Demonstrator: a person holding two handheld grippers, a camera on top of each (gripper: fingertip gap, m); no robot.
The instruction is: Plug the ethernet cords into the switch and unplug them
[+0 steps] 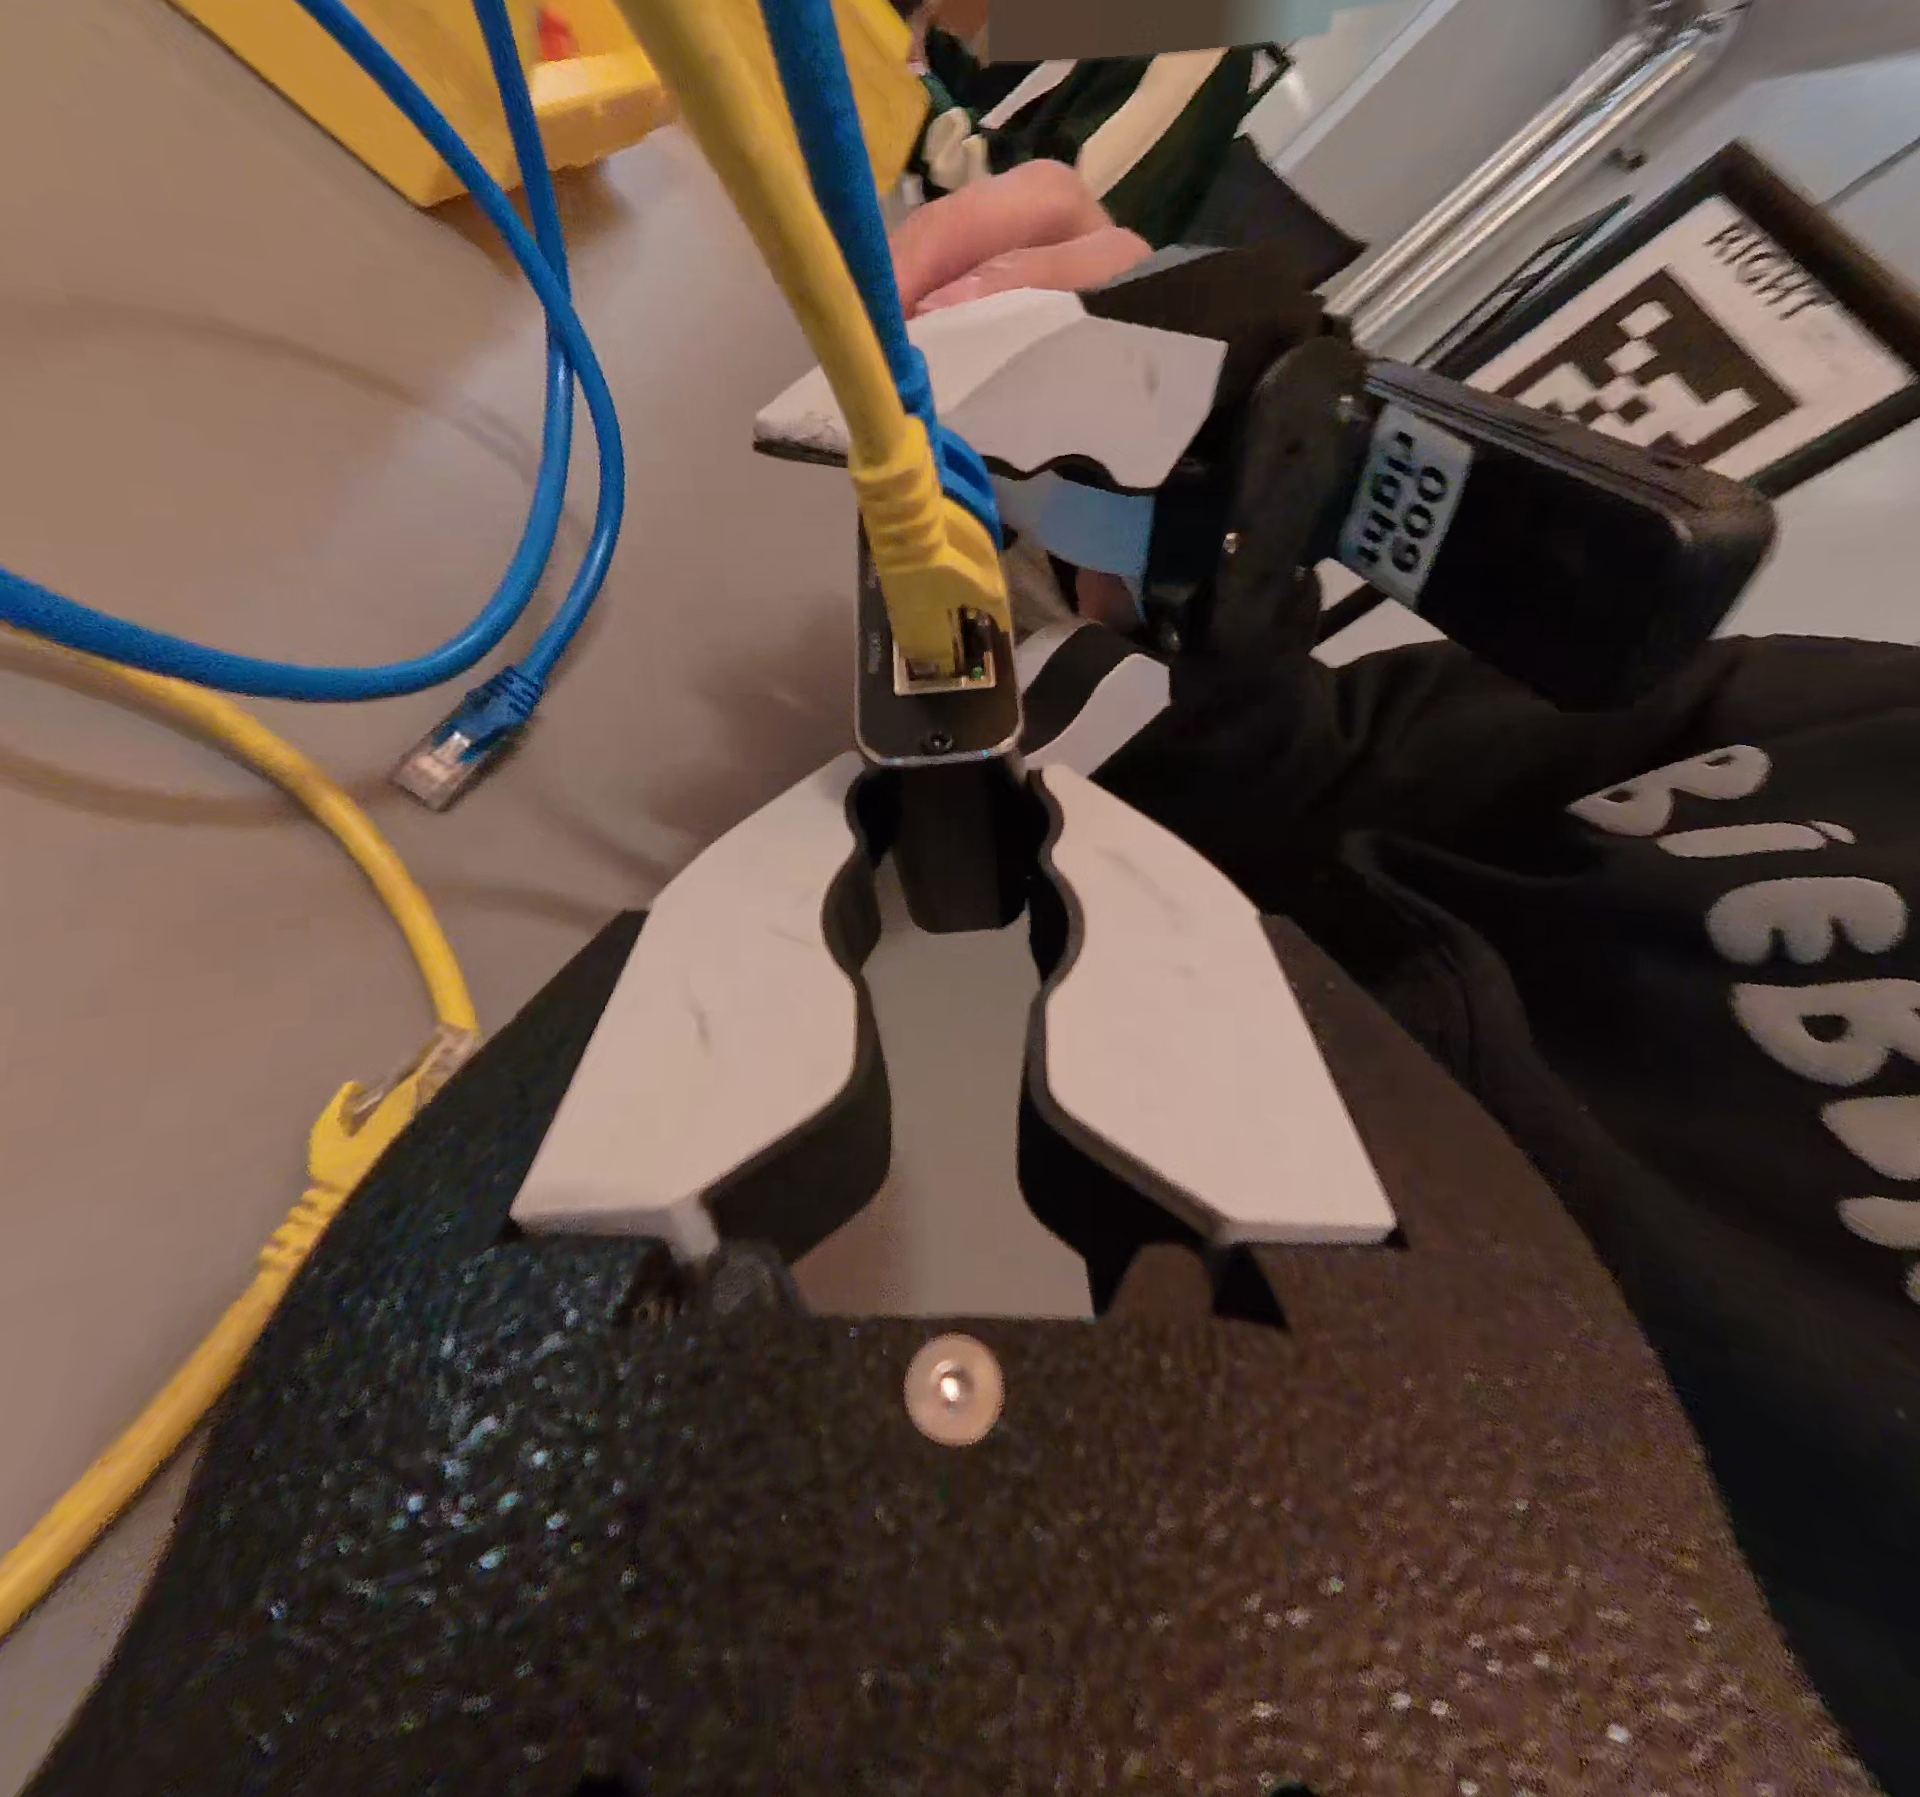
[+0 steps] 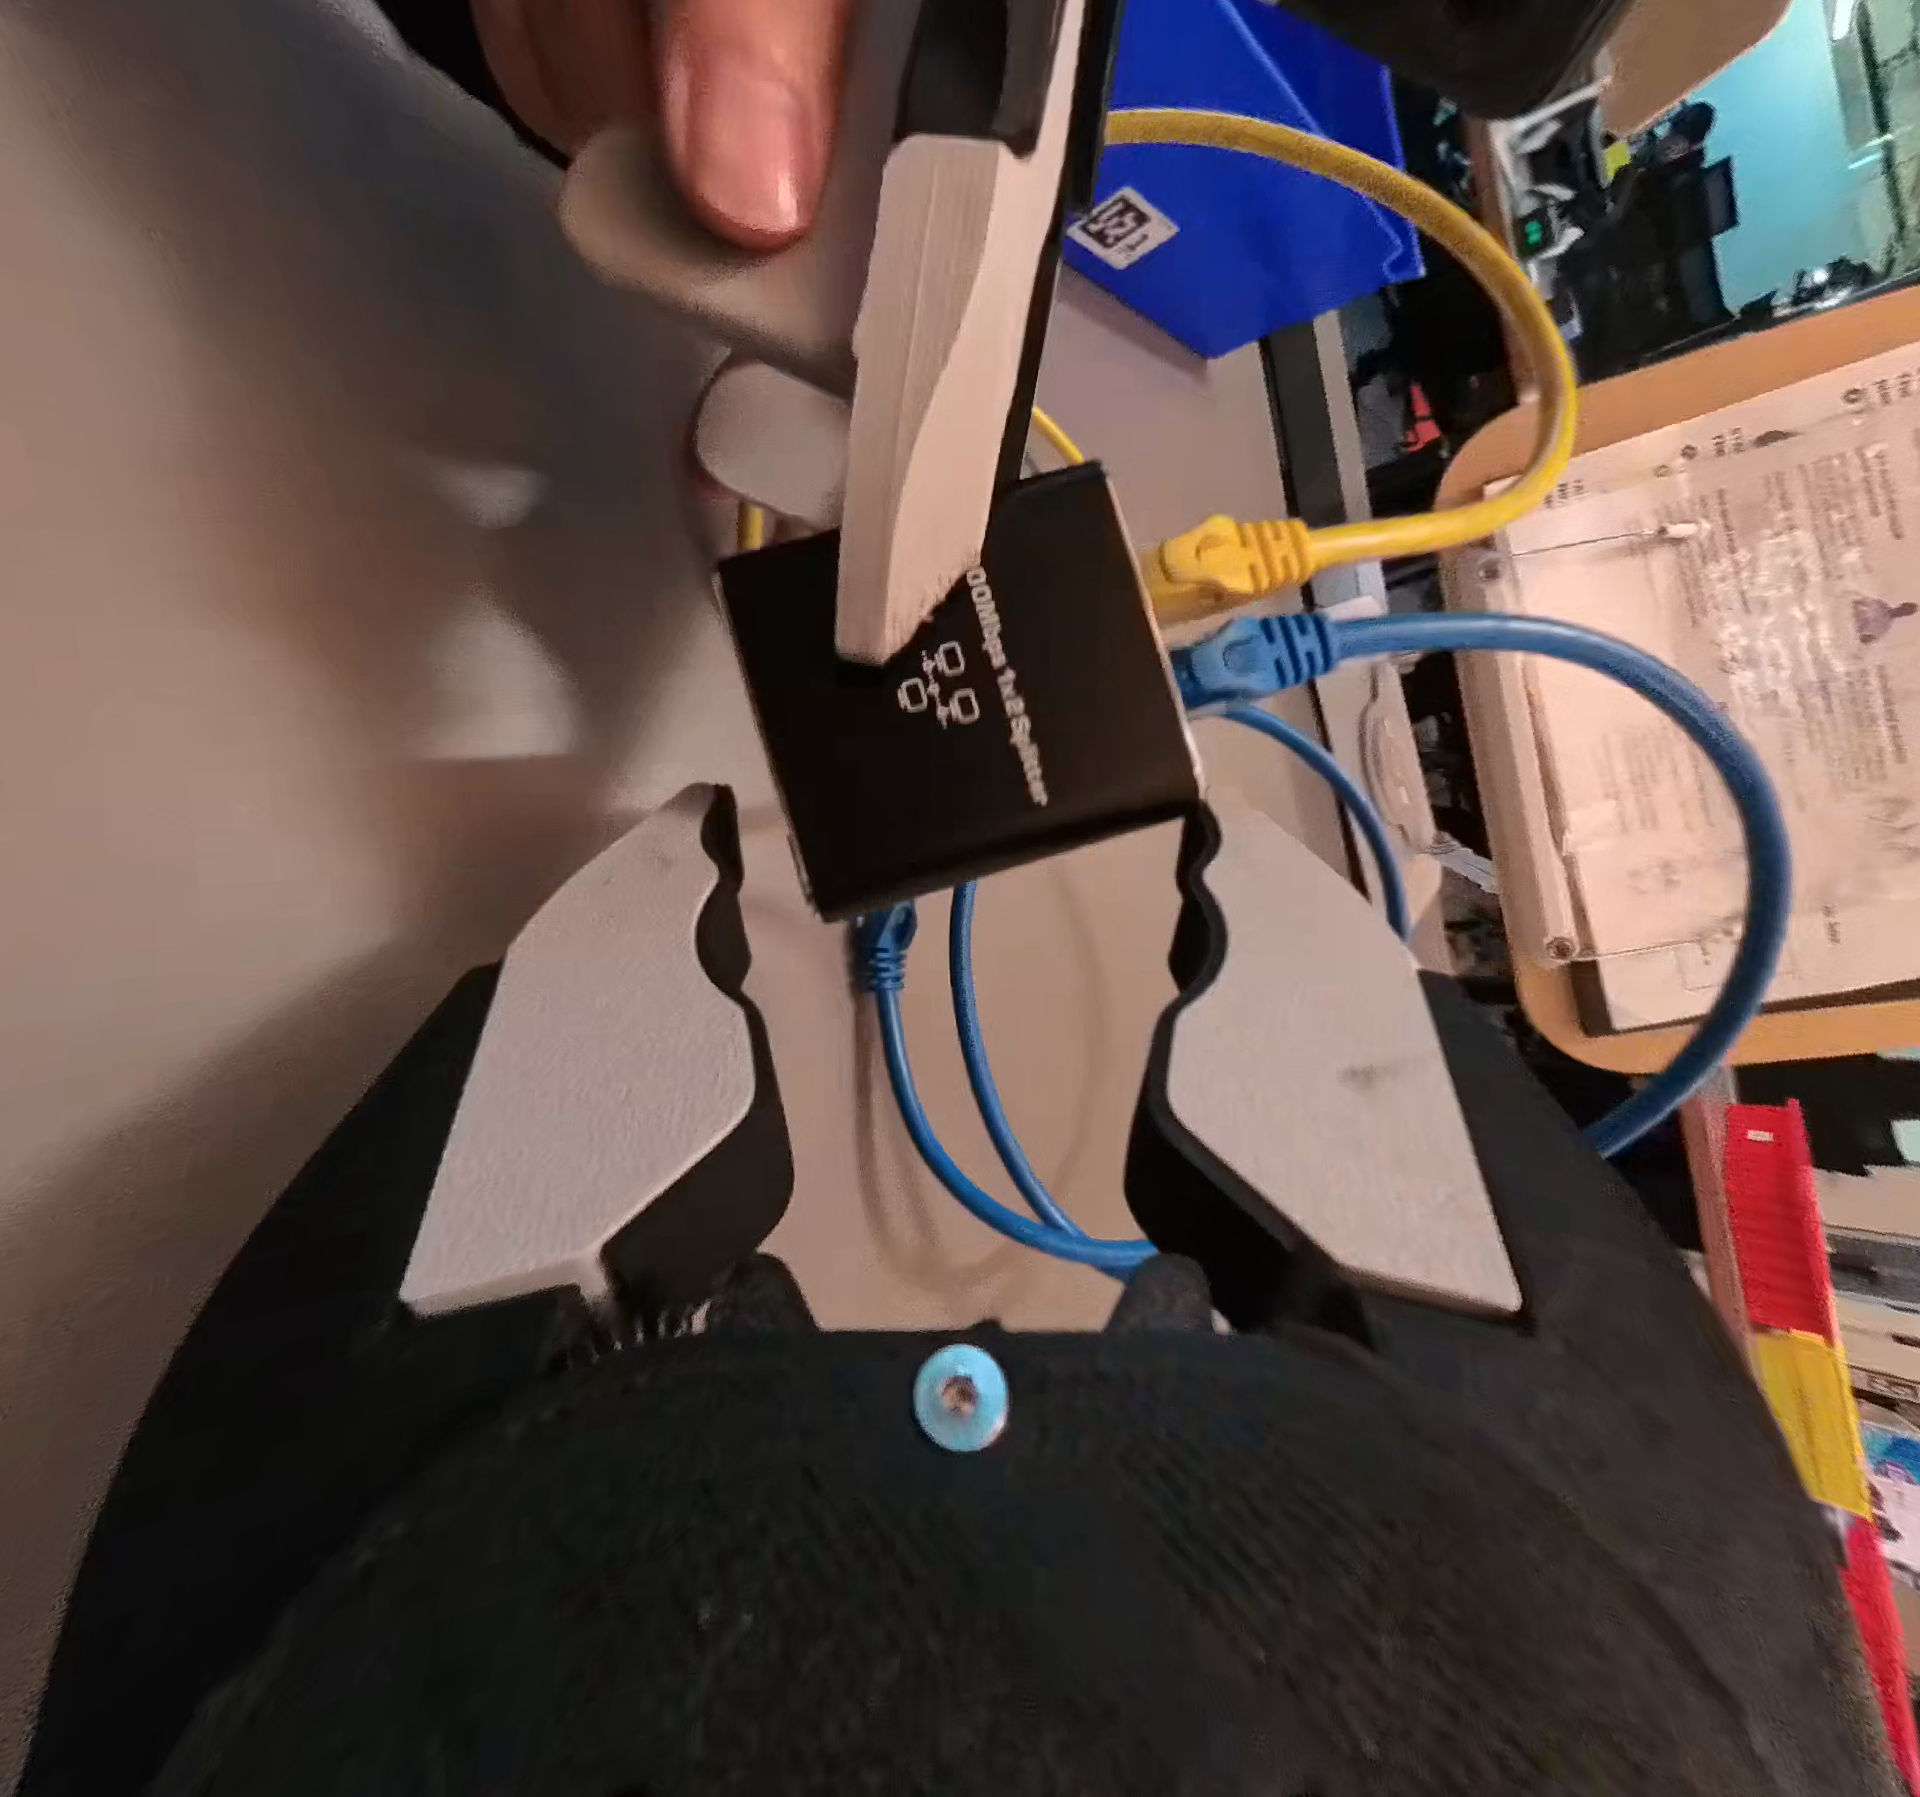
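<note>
Left gripper (image 1: 945, 781) clamps the switch (image 1: 935, 698), yellow plug (image 1: 925, 552) and blue plug (image 2: 1247, 661) seated at its 3 o'clock face, right gripper (image 2: 956, 854) spread empty; unplugging remains.

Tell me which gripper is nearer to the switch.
Left. The left gripper is shut on the switch, clamping its narrow end. The right gripper is open just beside the switch, with its jaws apart and not gripping it.

Both wrist views close, sharing switch (image 1: 938, 698)
</note>
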